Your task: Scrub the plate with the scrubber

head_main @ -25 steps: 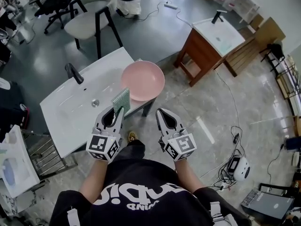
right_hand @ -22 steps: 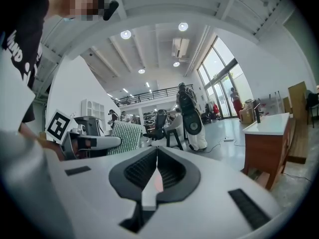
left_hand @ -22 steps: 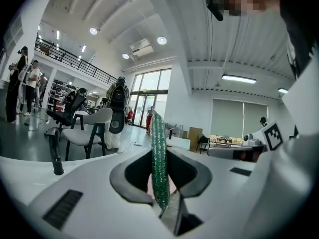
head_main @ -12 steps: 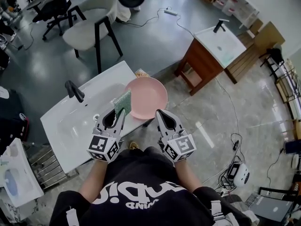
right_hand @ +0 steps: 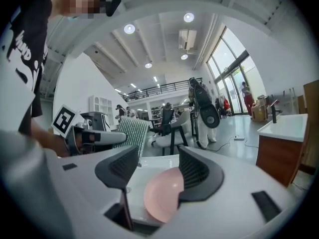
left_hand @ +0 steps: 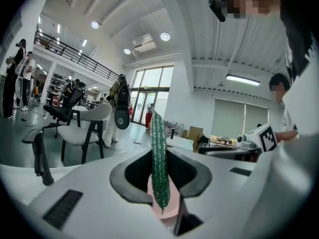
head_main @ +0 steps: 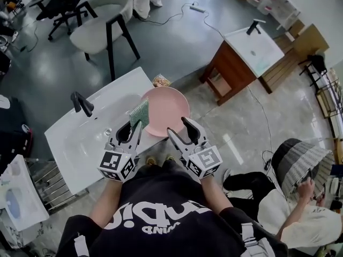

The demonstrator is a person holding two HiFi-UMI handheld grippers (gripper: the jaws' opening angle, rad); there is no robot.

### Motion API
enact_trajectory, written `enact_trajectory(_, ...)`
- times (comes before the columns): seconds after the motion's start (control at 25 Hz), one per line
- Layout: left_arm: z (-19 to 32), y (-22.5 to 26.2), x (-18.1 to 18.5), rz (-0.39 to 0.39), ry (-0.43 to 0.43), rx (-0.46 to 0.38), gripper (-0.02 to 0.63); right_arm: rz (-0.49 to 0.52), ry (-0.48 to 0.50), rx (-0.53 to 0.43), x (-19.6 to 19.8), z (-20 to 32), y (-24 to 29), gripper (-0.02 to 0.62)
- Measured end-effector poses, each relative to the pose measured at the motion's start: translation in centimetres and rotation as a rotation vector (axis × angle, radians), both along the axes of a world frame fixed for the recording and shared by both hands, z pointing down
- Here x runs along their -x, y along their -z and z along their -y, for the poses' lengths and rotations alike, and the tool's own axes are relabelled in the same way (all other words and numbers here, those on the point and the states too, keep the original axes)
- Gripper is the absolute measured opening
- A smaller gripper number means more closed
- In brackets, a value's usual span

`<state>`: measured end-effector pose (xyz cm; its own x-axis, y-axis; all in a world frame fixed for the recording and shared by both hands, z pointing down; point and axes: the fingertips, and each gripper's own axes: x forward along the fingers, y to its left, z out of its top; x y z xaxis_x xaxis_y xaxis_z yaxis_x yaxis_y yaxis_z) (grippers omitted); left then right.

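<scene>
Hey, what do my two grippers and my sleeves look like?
Both the left gripper and right gripper are pale grey, with curved fingers lined in black and a rear cube of black-and-white square markers. You wear a black short-sleeved T-shirt with white lettering.

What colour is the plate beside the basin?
The plate is plain pale pink, with no pattern; the head view shows it best.

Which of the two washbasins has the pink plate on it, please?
The nearer, left washbasin: the pink plate lies at its right end. The other washbasin tops a wooden cabinet.
</scene>
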<state>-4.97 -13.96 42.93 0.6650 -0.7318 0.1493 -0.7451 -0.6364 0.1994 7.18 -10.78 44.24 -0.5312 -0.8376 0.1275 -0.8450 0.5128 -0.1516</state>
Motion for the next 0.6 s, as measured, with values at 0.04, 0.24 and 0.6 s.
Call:
enact_trajectory(0.04, 0.1, -0.1, 0.0, 0.001, 0.009, 0.003, 0.089, -0.026, 0.025, 0.013, 0.3, 0.1, -0.6, 0.266)
enact_trajectory(0.24, 0.7, -0.5, 0.1, 0.005, 0.048, 0.009, 0.089, -0.152, 0.153, 0.045, 1.8, 0.2, -3.5, 0.268)
enact_trajectory(0.6, 1.2, -1.5, -0.3, 0.009, 0.086, 0.030, 0.089, -0.310, 0.317, 0.183, 2.7, -0.3, -11.4, 0.268)
